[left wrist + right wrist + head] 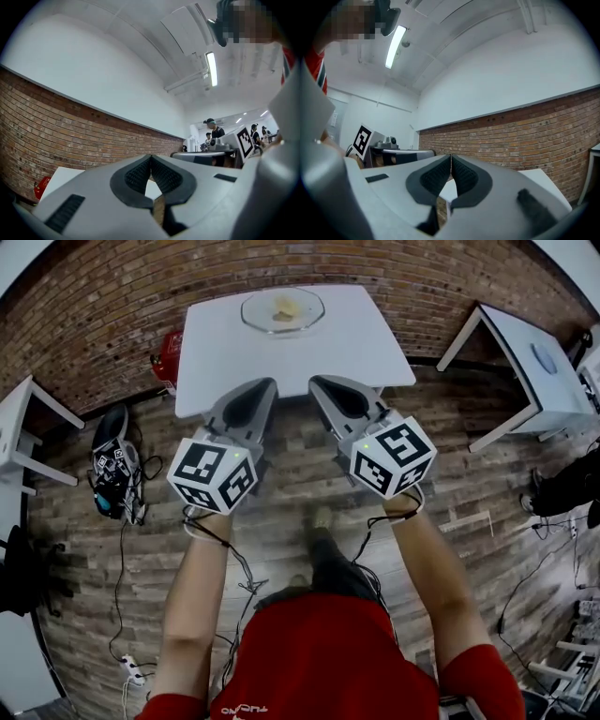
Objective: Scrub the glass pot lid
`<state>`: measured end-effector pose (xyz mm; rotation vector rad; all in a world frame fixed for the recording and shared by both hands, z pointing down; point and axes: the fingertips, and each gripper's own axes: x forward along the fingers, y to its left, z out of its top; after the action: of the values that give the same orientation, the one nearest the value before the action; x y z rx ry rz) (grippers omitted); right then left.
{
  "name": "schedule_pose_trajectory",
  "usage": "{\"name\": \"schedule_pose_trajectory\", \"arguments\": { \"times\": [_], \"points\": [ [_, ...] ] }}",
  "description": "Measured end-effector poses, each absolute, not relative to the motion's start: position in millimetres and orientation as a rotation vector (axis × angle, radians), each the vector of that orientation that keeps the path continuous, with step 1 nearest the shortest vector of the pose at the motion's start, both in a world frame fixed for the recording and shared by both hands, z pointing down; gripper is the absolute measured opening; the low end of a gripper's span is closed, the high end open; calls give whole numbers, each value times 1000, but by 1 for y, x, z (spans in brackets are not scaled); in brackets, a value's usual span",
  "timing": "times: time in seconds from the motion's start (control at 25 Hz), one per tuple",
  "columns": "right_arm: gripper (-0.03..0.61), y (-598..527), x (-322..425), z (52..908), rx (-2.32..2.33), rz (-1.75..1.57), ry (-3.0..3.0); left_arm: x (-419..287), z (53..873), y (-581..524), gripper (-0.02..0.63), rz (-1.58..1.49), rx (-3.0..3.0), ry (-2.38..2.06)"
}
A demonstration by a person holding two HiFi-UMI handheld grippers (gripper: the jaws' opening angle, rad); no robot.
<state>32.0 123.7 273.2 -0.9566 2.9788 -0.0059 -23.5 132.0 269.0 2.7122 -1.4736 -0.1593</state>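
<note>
While both jaws are pressed together with nothing between them, the left gripper [151,156] and the right gripper [451,156] are held side by side and level, pointed at the far side of the scene. Their ribbed dark pads [140,176] are set in smooth grey plastic shells, and a cube with black and white square markers [214,473] is carried at the rear of each.

Scrubbing is judged not to be begun; the step in hand is taken to be the approach. Only the near edge of the white table [216,357] is reached by the two tips, and nothing on it is touched.

The glass pot lid [258,313] is found at the far edge of this table, about in the middle, well apart from both grippers. It is round, clear and shallow, and it will probably be slippery on the smooth flat top. A small yellowish thing [284,307] is seen at its centre; it may be a sponge or the knob, but at this size it cannot be decided.

For the next move, it is judged that both grippers must be carried farther over the table and their jaws opened, so that the lid can be steadied by one and the scrubber taken by the other.

Beyond the table a rough brick wall [94,306] is seen, and under it a floor of wooden planks [281,474].
</note>
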Motion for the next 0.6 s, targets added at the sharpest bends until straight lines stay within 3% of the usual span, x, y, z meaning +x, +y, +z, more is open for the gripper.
{"name": "schedule_pose_trajectory", "arguments": {
  "times": [0.6],
  "points": [
    [31,-117,6,281,-846,52,3049,-56,283,-101,18,-112,2635,-1619]
  ]
}}
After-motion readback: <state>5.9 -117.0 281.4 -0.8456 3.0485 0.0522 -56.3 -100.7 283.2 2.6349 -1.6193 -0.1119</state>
